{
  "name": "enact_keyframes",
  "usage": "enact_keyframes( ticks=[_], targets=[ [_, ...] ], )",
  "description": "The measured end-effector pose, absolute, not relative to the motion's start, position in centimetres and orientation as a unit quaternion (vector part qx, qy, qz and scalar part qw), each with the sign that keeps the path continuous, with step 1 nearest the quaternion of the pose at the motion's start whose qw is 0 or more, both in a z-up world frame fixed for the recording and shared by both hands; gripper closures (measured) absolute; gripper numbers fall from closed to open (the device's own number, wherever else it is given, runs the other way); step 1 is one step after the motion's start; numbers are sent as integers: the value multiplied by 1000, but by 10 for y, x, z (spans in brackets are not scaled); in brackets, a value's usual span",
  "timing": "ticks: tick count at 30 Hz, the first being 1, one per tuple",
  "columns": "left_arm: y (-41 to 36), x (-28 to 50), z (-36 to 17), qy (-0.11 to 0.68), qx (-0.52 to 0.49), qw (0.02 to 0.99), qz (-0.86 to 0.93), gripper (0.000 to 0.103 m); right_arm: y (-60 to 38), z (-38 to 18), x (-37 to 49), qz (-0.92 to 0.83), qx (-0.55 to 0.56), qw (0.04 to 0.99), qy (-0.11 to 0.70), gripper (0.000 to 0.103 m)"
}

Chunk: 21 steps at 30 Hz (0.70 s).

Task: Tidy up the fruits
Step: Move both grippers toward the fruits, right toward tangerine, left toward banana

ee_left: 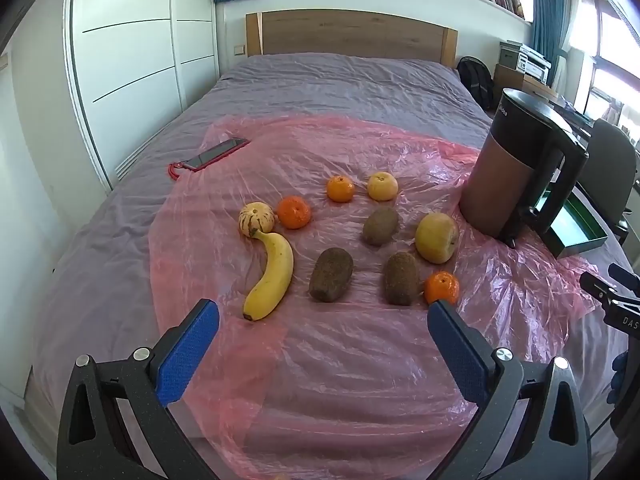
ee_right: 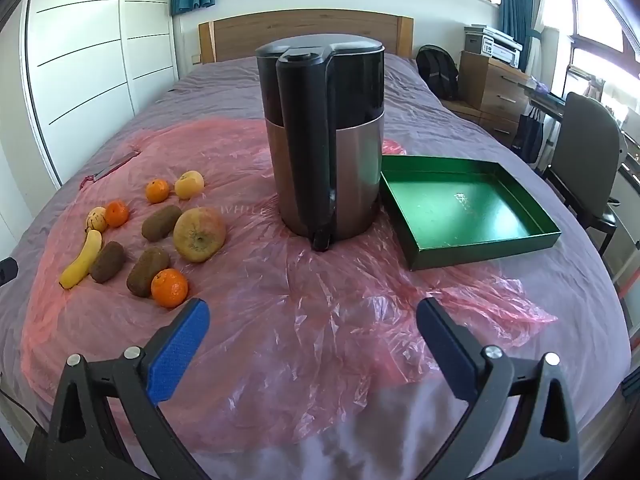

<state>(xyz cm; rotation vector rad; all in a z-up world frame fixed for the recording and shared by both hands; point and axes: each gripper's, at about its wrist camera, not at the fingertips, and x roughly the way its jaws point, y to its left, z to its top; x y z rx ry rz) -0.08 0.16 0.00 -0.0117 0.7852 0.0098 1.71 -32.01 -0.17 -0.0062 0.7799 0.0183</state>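
Observation:
Fruits lie on a pink plastic sheet (ee_left: pixel 340 344) on a bed: a banana (ee_left: pixel 272 276), a striped pale fruit (ee_left: pixel 256 219), three kiwis (ee_left: pixel 331 274) (ee_left: pixel 401 278) (ee_left: pixel 380 226), three mandarins (ee_left: pixel 442 288) (ee_left: pixel 294 212) (ee_left: pixel 340 188), a large yellow apple (ee_left: pixel 437 237) and a small yellow fruit (ee_left: pixel 383 186). My left gripper (ee_left: pixel 323 312) is open and empty, just in front of the fruits. My right gripper (ee_right: pixel 313 312) is open and empty, to the right of the fruits, with the nearest mandarin (ee_right: pixel 169 287) by its left finger. An empty green tray (ee_right: pixel 468 216) lies right of the kettle.
A tall black and copper kettle (ee_right: pixel 328 140) stands between the fruits and the tray; it also shows in the left wrist view (ee_left: pixel 516 176). A phone in a red case (ee_left: pixel 216 154) lies at the far left of the sheet. A chair (ee_right: pixel 588 156) and drawers stand right of the bed.

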Motion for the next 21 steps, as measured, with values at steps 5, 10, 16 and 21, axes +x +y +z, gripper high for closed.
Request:
enact_keyframes(
  ticks=[5, 10, 16, 21],
  targets=[
    [11, 5, -7, 389, 9, 921, 24, 1, -317, -7, 19, 10, 5, 924, 382, 0],
    [29, -1, -15, 408, 18, 912, 51, 1, -305, -15, 24, 28, 7, 919, 392, 0],
    [46, 10, -30, 415, 5, 908, 63, 1, -290, -23, 31, 58, 19, 915, 399, 0],
    [52, 23, -40, 426, 15, 903, 60, 1, -269, -32, 36, 97, 11, 907, 409, 0]
  ],
)
